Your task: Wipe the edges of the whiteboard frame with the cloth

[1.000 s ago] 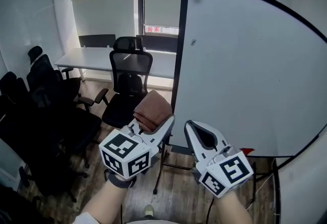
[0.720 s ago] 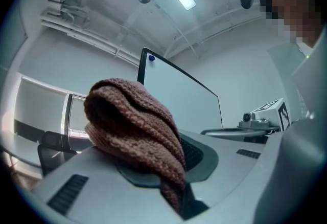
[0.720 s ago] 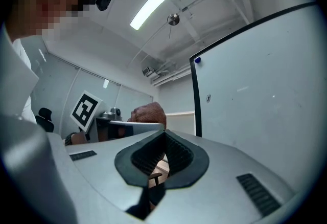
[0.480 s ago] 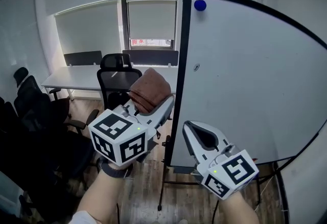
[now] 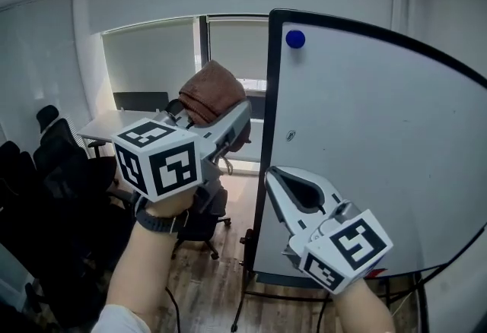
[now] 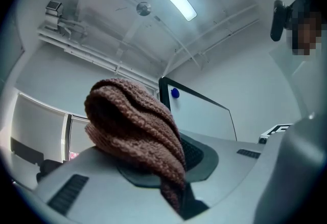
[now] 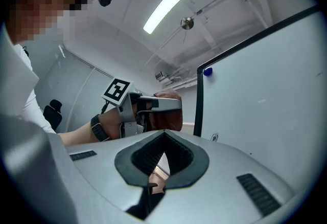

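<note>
In the head view, the left tool [image 5: 232, 120] is up near the black left edge of the whiteboard frame [image 5: 262, 134] but apart from it, pinching the brown cloth [image 5: 211, 93]. The right tool [image 5: 275, 178] hangs lower, in front of the board. The left gripper view shows one fold clamped and the rest bulging loose above the jaws. The cloth looks soft, light and floppy, so a bunched fold seems the right hold. In the right gripper view, those jaws are pressed together on nothing.

The whiteboard [image 5: 365, 134] runs off the head view's right edge, the right gripper [image 5: 271, 176] covers part of its lower frame, and its small dark mark [image 5: 290, 135] is unreadable.
</note>
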A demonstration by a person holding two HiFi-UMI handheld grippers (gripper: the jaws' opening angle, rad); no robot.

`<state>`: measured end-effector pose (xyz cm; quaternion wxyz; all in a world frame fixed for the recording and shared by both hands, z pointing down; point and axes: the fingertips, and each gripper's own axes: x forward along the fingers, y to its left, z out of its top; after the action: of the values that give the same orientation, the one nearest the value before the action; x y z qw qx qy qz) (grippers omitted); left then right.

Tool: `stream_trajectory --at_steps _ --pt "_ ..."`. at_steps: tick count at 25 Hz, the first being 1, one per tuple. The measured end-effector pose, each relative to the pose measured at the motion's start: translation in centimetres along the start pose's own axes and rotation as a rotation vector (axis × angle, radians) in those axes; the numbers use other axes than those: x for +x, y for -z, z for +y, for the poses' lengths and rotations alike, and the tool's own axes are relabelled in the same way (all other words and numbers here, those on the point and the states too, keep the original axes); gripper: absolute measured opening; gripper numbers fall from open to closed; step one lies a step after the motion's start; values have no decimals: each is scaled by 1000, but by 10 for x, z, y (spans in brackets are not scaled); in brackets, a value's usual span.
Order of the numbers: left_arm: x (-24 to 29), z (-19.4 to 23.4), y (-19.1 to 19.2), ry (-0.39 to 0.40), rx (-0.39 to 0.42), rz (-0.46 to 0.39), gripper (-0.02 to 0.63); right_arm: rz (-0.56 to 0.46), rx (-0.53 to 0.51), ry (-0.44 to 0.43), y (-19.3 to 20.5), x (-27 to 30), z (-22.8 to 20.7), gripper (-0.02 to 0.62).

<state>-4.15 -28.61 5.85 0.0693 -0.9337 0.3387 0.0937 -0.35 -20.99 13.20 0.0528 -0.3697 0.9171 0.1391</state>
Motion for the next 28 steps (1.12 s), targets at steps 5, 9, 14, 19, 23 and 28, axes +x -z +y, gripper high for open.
stream_trajectory --at_steps 5,9,14,19,23,28 --pt "26 11 -48 -14 16 -34 61 -31 -10 -57 -20 -1 -20 3" --pt "54 17 -98 3 13 -39 61 -39 -6 -89 -46 3 -42 3" --pt "59 9 -103 93 26 -21 61 -59 1 -73 -24 0 -32 3" --pt "63 3 -99 161 61 32 61 -53 3 -33 -13 0 -25 3" --pt "63 0 -96 199 74 71 61 -41 1 -2 -17 -4 -29 3" --pt "67 -4 -89 247 73 108 61 -28 20 21 -16 -9 -39 3"
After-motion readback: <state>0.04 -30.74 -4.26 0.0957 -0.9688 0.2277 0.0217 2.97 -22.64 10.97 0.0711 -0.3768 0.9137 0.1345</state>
